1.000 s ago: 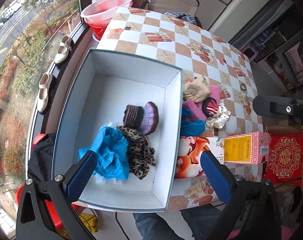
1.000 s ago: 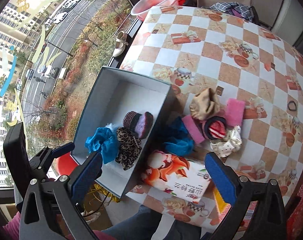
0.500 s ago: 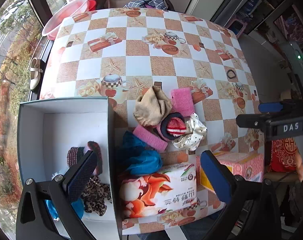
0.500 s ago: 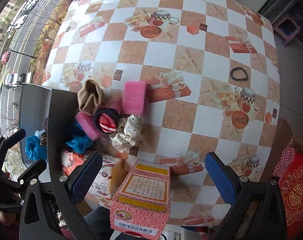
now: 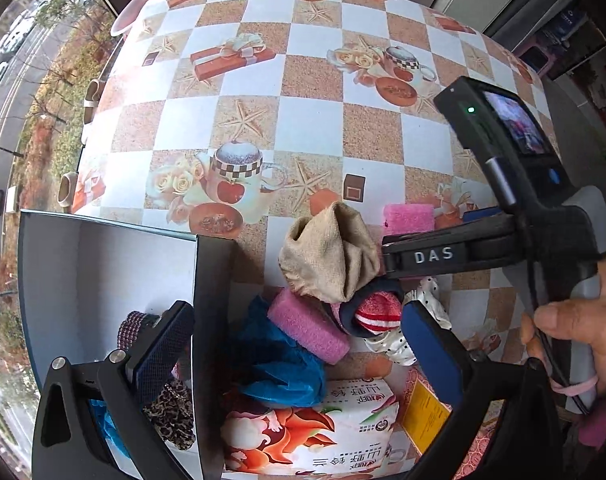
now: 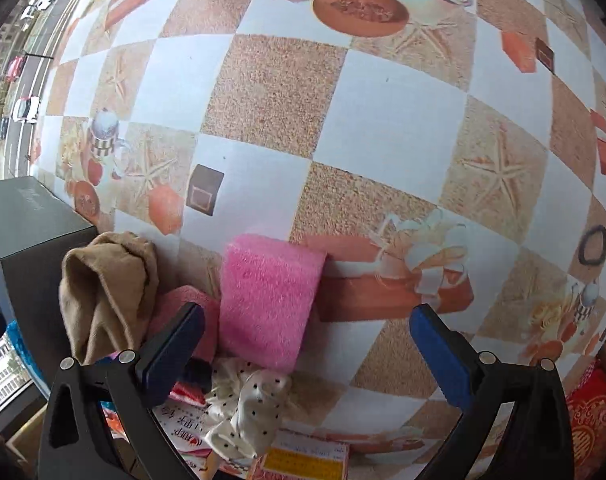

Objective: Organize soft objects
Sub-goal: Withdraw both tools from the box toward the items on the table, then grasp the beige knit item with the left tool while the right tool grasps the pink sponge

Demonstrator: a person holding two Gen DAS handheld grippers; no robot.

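Right gripper (image 6: 307, 348), fingers spread wide and holding nothing, hangs over the pink sponge (image 6: 269, 304) at 12 o'clock on the tabletop (image 6: 271, 96). Left gripper (image 5: 299, 354), equally wide, straddles the box (image 5: 207, 304) wall, empty.

Bright, even daylight from the window (image 5: 19, 128) on the left; soft shadows, heavy fisheye bending at edges, slight softness throughout.

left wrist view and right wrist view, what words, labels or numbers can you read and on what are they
"DAS": white letters on the right gripper's black arm, left wrist view.
Tissue pack: large Chinese characters, upside down, not readable with certainty; its small print is too blurred.
Pink and yellow box: print too small to read.
Grey box: faint mark on its wall, unreadable.
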